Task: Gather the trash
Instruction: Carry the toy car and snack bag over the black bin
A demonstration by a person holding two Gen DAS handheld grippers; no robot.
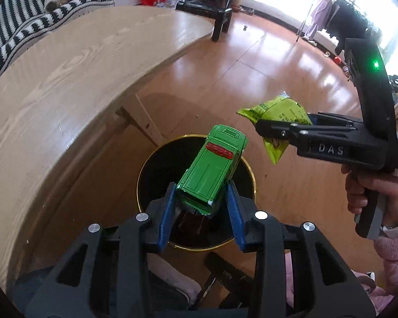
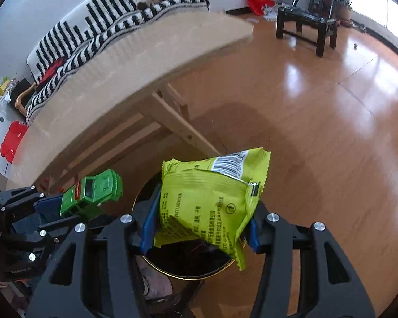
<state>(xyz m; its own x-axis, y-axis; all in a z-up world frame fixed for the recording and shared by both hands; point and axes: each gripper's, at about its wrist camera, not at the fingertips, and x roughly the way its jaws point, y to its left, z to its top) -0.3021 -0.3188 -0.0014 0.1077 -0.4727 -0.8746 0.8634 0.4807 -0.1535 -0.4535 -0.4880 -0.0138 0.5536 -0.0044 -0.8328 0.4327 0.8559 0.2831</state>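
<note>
Glossy wooden floor (image 1: 278, 79) fills the room ahead of both my tongs, and a long pale wooden table (image 1: 66, 79) curves off to the left of them, with a striped sofa (image 2: 98, 26) beyond it. Directly below the tips sits a round black trash bin (image 1: 146, 175) with a gold rim, its mouth open under both loads.

My right gripper (image 2: 201, 228) is pinching a yellow-green snack packet (image 2: 207, 201), which bulges up between the blue pads; in the left view it hangs just to the right of the bin's rim rather than squarely over it. My left gripper (image 1: 201, 201) has its pads pressed onto the tail of a green toy car (image 1: 212, 169), whose nose points forward over the bin's mouth.

My worry is twofold. Letting go of the packet from here could drop it onto the floor beside the rim, since it is light and sits off-centre. The car is held only by its rear end, so it may pivot and slip; I also doubt it counts as trash at all.
</note>
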